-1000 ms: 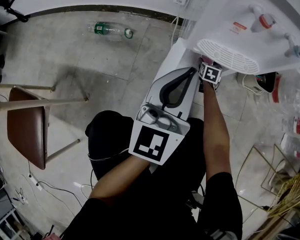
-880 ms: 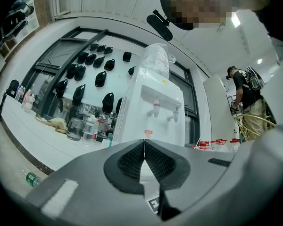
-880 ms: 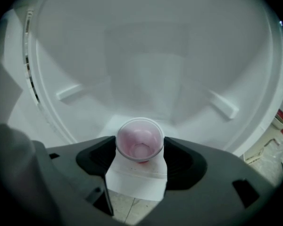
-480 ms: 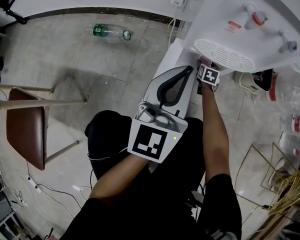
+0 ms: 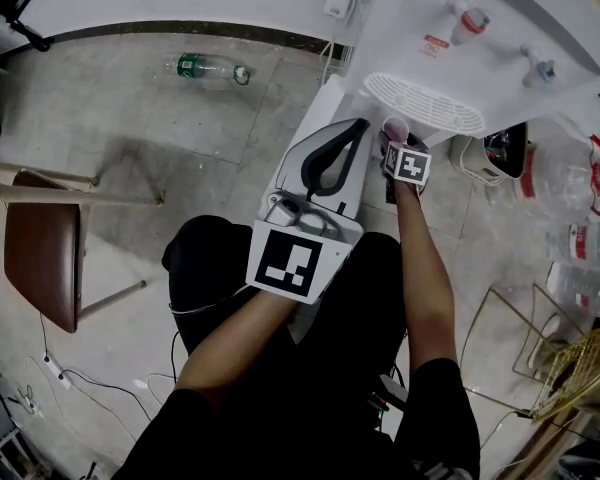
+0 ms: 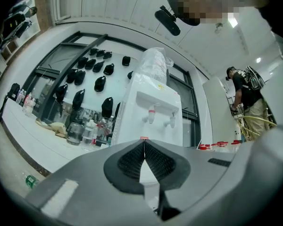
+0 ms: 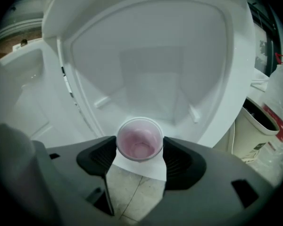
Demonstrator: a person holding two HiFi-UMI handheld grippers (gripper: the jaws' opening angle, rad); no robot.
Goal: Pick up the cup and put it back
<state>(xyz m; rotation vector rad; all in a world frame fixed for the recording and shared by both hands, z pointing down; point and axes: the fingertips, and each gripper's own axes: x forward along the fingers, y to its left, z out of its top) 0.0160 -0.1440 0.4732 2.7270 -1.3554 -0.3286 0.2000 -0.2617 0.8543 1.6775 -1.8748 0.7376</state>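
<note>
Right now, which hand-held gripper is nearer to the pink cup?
Right. The right hand-held gripper grips the cup between its jaws; the left hand-held gripper, shut and empty, is held apart at its left.

This looks like a shared workroom or lab in an office building, not a home. A white water dispenser [image 5: 500,28] with a red tap [image 5: 466,20] and a blue tap [image 5: 538,68] stands by the wall with a big bottle [image 6: 153,65] on top. Spare water jugs [image 5: 580,238] crowd the tiled floor [image 5: 180,158] beside it. Dark-framed glass panels [image 6: 115,81] run behind a long white surface [image 6: 33,135] cluttered with bottles and jars [image 6: 82,132]. A brown-seated chair [image 5: 40,268], loose cables [image 5: 50,373] and a stray plastic bottle [image 5: 205,68] are on the floor, and a lined waste bin [image 7: 262,135] stands near the dispenser. Another person [image 6: 245,95] stands at the far side.
</note>
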